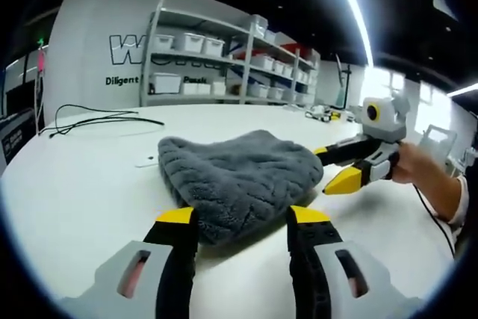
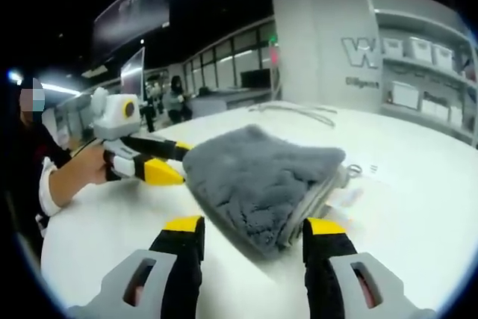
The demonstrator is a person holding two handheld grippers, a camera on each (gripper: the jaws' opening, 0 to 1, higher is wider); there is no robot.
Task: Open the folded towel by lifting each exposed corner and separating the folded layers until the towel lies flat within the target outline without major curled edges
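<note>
Jaws first: we see the left gripper (image 1: 243,218) standing wide apart in the left gripper view, its yellow tips at either side of the near edge of the towel (image 1: 239,177), holding nothing. In the right gripper view the right gripper (image 2: 256,229) is spread wide too, its tips flanking the near corner of the towel (image 2: 261,177), where the stacked layers show as a thick edge; it also grips nothing. Whether either set of tips touches the cloth, we cannot tell.

Each gripper also shows in the other's view: the right one (image 1: 351,169) comes in from the right with a hand (image 1: 414,166) behind it, one yellow tip just beside the towel's side and the other reaching along it, and the left one (image 2: 160,162) comes in from the left, tips at the towel's far edge.

The grey towel lies folded in a plump bundle on the white table (image 1: 82,184), near the front edge. A black cable (image 1: 97,119) lies well behind it, and shelves with white boxes (image 1: 224,61) stand against the wall.

As we judge it, the task has hardly begun: no corner is lifted, no layer is parted, and the towel is still fully folded. We cannot make out a target outline on the table. All the unfolding and smoothing remains.
</note>
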